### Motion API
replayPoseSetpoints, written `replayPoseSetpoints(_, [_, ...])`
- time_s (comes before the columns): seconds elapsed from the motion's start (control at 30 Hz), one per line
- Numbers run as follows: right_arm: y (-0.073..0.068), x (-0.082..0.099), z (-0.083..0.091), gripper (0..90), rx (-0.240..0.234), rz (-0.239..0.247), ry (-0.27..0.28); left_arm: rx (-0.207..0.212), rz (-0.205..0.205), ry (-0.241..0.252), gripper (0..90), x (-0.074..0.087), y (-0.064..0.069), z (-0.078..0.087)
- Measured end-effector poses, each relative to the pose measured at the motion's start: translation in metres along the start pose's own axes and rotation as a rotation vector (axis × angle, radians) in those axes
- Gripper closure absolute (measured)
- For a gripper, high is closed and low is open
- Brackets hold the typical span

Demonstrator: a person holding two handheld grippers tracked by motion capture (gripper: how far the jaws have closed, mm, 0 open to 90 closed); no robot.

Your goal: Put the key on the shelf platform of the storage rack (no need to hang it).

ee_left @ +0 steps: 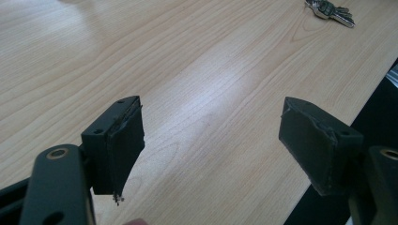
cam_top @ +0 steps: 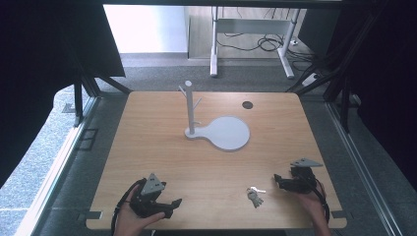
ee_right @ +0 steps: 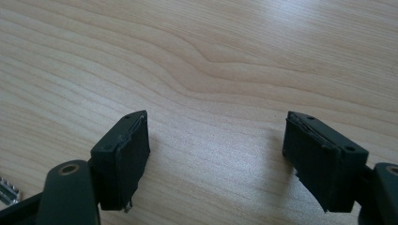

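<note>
While both of your grippers rest low at the near edge of the table (cam_top: pixel 147 123), the bunch of keys (cam_top: pixel 254 195) lies flat between them, and it sits much closer to your right gripper (cam_top: pixel 277 180) than to your left gripper (cam_top: pixel 178 202). The right one points inward across the table with its jaws standing wide and nothing between them. From that claw the keys are just off its tip, slightly to the near side; in the right gripper view a sliver of them (ee_right: pixel 8 191) shows at the lower left corner, outside the left jaw, not in the gap. The left gripper is likewise spread open and empty, and the keys (ee_left: pixel 330 11) lie well ahead of it, off toward its right. The bunch runs roughly near-to-far on the table, ring end away from you, so crosswise to the right claw's reach. Judgement: the right hand is the one to go, swinging a little toward its own left. The hook stand (cam_top: pixel 189 108) on its round base is well beyond both.
</note>
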State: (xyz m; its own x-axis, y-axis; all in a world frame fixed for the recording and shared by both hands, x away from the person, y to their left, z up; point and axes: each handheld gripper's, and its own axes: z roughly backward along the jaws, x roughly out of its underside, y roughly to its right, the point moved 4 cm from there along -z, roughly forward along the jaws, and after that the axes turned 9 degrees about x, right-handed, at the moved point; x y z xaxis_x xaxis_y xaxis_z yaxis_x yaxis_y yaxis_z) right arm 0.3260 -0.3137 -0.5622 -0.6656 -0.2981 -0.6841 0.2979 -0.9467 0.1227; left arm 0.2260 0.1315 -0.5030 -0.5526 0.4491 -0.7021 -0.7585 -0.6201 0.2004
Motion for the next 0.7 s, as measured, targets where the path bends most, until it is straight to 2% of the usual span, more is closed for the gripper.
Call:
replayPoseSetpoints(0.33, [-0.001,-0.002,0.007,28.2,-0.022,0.03,-0.013,-0.006,0.009,0.01,22.9,0.001,-0.002,0.004])
replayPoseSetpoints(0.47, [-0.001,-0.005,0.01,28.6,-0.044,0.032,-0.024,-0.011,0.011,0.018,22.9,0.0,-0.002,0.007])
replayPoseSetpoints(0.53, [-0.002,-0.007,0.013,28.8,-0.052,0.052,-0.038,-0.011,0.012,0.018,22.9,0.0,-0.002,0.007])
replayPoseSetpoints(0.7, [-0.002,-0.012,0.021,30.4,-0.073,0.066,-0.047,-0.008,0.009,0.021,22.9,0.0,-0.002,0.008])
